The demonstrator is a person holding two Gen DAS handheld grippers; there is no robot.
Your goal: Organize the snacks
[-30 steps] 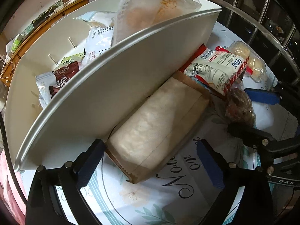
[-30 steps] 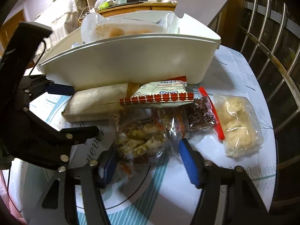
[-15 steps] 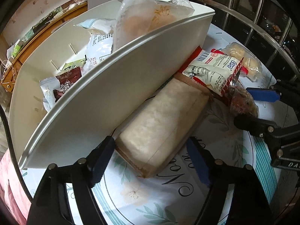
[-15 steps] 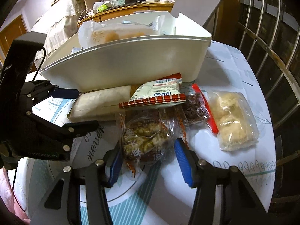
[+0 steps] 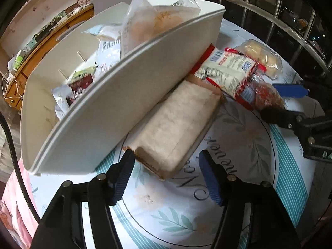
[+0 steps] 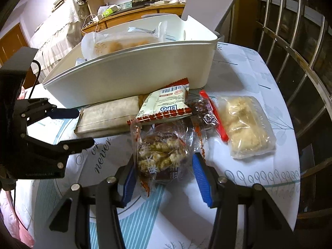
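White bin (image 5: 128, 95) on table (image 5: 244, 145), packets inside, clear bread bag (image 5: 153, 22) sticking up above rim. Long paper-wrapped pack (image 5: 176, 124) lies along bin's near wall. Left gripper (image 5: 166, 178) jaws have just been closing, straddling pack's near end; left pad at pack's corner, right pad apart, no grip. Right gripper (image 6: 164, 178) jaws slightly narrowed around clear nut-snack bag (image 6: 161, 155); left pad touching wrapper, right pad just clear. LiPO wafer packet (image 6: 166, 105) rests on pack's far end. Pale pastry bag (image 6: 244, 124) toward table's right edge.
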